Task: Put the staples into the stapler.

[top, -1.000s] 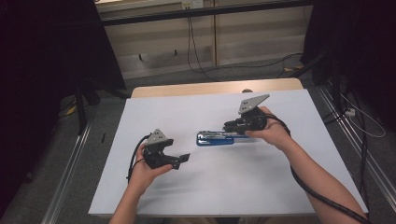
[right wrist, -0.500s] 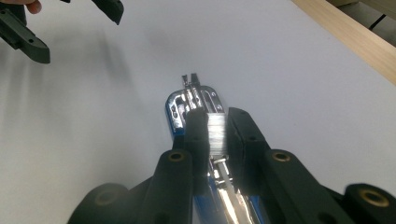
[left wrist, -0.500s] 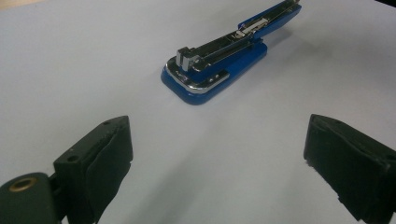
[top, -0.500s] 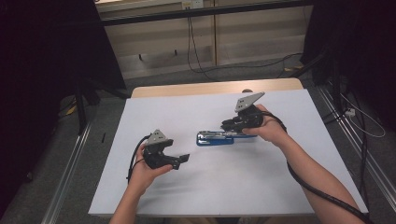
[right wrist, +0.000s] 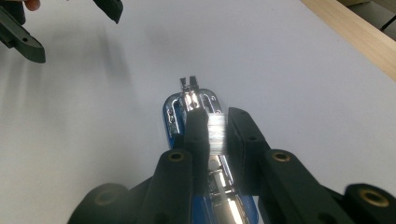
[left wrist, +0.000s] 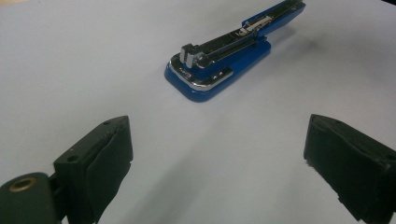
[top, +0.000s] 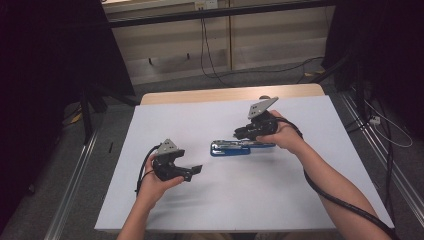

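Two hand-held grippers work over a white table [top: 300, 200]. One blue stapler [top: 235, 147] lies flat near the table's middle, swung open so its metal staple channel shows. At about three o'clock from it, the right hand-held gripper [right wrist: 209, 128] is clenched on a strip of staples [right wrist: 216, 131] just above the channel. At eight o'clock, the left hand-held gripper [left wrist: 215, 154] hovers released, jaws wide apart, facing the stapler.
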`<state>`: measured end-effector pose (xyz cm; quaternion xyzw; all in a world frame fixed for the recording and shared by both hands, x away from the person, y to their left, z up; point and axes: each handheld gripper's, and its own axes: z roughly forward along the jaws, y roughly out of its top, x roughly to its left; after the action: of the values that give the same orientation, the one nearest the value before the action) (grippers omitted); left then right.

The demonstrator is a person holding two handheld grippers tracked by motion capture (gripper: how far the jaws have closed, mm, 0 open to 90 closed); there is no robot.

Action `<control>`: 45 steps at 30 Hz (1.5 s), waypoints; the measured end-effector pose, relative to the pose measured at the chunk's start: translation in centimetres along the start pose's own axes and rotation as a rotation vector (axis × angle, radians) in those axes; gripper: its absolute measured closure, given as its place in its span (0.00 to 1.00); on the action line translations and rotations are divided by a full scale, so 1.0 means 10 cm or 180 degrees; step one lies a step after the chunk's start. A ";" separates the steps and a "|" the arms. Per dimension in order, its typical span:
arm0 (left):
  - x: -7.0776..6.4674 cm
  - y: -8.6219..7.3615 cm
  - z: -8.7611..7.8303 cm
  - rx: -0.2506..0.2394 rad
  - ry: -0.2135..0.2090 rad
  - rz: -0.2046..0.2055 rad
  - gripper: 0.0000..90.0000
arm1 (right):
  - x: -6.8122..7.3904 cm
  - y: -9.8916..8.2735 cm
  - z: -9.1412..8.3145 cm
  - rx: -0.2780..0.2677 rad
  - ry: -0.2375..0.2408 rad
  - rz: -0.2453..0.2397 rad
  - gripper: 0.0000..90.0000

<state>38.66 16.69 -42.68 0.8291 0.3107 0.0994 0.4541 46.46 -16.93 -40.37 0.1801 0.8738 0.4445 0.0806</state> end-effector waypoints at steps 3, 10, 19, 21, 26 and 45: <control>0.00 -0.01 0.01 0.0014 -0.0004 -0.0019 0.09 | -0.01 0.01 0.03 0.0011 0.0017 -0.0018 0.88; 0.01 -0.01 -0.01 0.0002 0.0005 -0.0010 0.09 | -0.01 0.04 0.09 0.0014 0.0064 -0.0053 0.88; 0.01 -0.01 -0.01 0.0007 -0.0006 -0.0032 0.09 | -0.03 0.08 0.15 0.0029 0.0106 -0.0071 0.88; 0.01 -0.01 -0.01 0.0007 -0.0002 -0.0032 0.09 | -0.03 0.08 0.16 0.0034 0.0113 -0.0090 0.88; 0.01 -0.02 0.00 0.0007 -0.0002 -0.0032 0.09 | -0.05 0.09 0.19 0.0032 0.0131 -0.0101 0.88; 0.01 -0.02 0.00 0.0026 0.0009 -0.0008 0.09 | -0.06 0.10 0.39 0.0088 0.0309 -0.0189 0.88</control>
<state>38.69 16.83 -42.86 0.8304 0.3127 0.0987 0.4504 48.46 -13.68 -41.87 0.1334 0.8876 0.4381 0.0488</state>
